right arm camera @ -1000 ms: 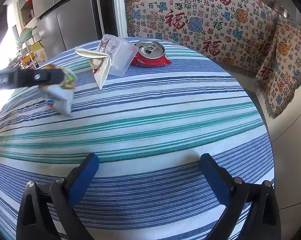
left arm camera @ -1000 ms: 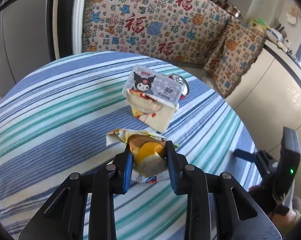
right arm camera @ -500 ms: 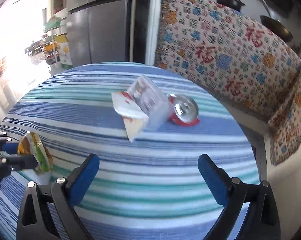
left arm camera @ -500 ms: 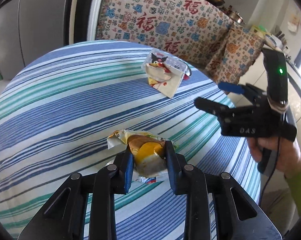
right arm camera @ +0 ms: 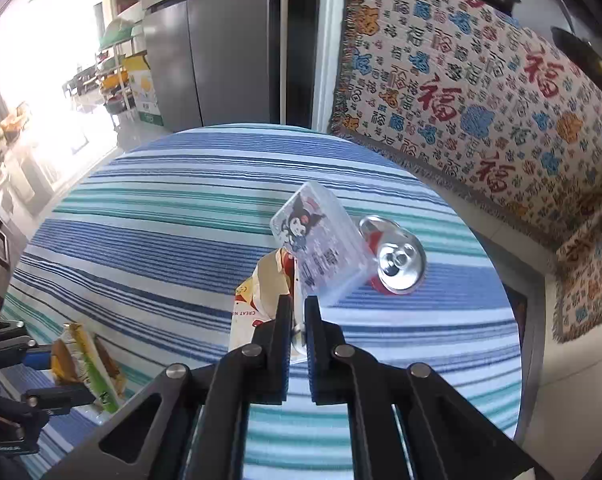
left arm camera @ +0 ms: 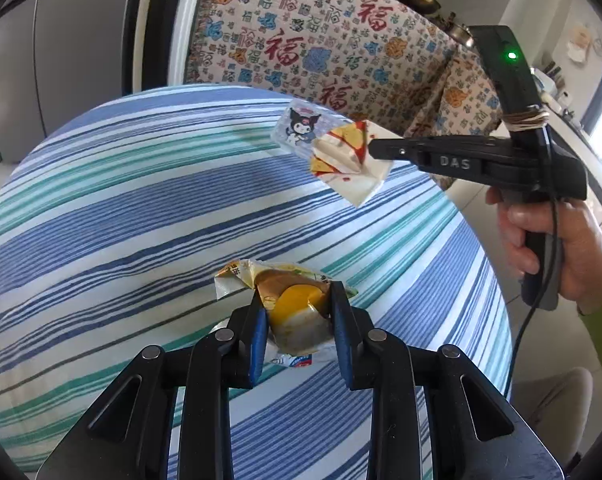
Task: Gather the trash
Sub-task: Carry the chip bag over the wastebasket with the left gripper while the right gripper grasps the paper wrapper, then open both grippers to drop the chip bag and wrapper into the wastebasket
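Note:
My left gripper (left arm camera: 299, 312) is shut on a crumpled yellow snack wrapper (left arm camera: 297, 312), held above the striped table; it also shows in the right wrist view (right arm camera: 87, 364). My right gripper (right arm camera: 297, 312) is shut on a white and red paper wrapper (right arm camera: 257, 304) together with a clear cartoon-printed tissue pack (right arm camera: 321, 252), lifted off the table. The same bundle shows in the left wrist view (left arm camera: 333, 152) at the right gripper's tip. A crushed red soda can (right arm camera: 397, 260) lies on the table behind the bundle.
The round table has a blue, teal and white striped cloth (right arm camera: 161, 240). A patterned blanket (right arm camera: 481, 80) covers furniture behind it. A steel fridge (right arm camera: 221, 48) stands at the back. Shelves with goods (right arm camera: 113, 80) stand at the far left.
My right gripper has moved in, shut on the paper wrapper and tissue pack and lifted them off the table. My left gripper has pulled back, still holding the snack wrapper.

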Motion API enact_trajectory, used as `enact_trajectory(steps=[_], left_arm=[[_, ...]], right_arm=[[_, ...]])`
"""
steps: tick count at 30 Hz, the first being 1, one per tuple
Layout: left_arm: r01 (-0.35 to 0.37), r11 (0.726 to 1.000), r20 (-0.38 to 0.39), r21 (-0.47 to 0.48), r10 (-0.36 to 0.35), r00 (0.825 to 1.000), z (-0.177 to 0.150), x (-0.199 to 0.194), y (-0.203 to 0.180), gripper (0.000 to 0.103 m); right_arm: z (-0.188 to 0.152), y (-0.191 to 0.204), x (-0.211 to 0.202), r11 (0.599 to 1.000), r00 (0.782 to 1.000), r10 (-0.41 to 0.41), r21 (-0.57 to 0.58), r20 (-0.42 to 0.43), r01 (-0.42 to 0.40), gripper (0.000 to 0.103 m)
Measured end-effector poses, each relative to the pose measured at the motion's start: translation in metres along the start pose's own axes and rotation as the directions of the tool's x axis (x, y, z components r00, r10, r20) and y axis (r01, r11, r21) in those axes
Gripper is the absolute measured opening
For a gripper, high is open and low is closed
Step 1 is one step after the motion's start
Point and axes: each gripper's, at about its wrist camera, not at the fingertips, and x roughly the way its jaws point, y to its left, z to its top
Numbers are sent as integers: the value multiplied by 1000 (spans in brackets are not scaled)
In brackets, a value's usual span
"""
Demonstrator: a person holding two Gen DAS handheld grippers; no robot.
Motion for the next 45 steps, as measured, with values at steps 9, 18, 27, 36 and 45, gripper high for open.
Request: enact_trajectory(steps=[9, 18, 27, 36, 45], left_arm=[[125, 987, -19, 99, -123, 992, 1, 3, -92, 28], [301, 913, -113, 275, -280, 953, 5, 38, -255, 28], [361, 870, -244, 337, -289, 926, -6, 119, -366, 28], [337, 879, -318, 336, -231, 919, -22, 188, -390, 28], [320, 883, -351, 343, -195, 916, -31, 221, -400, 29]], right_arm=[[-97, -100, -104, 976, 994, -108, 190, -6, 108, 7], [-211, -215, -147, 881, 946, -286, 347, -151, 322, 7], [-286, -289, -120, 808, 917, -306, 439, -257, 393, 7], [-329, -332, -93, 767, 927, -249, 528, -280, 365, 7], [-348, -356, -69, 731, 946, -169, 608, -278, 309, 8]])
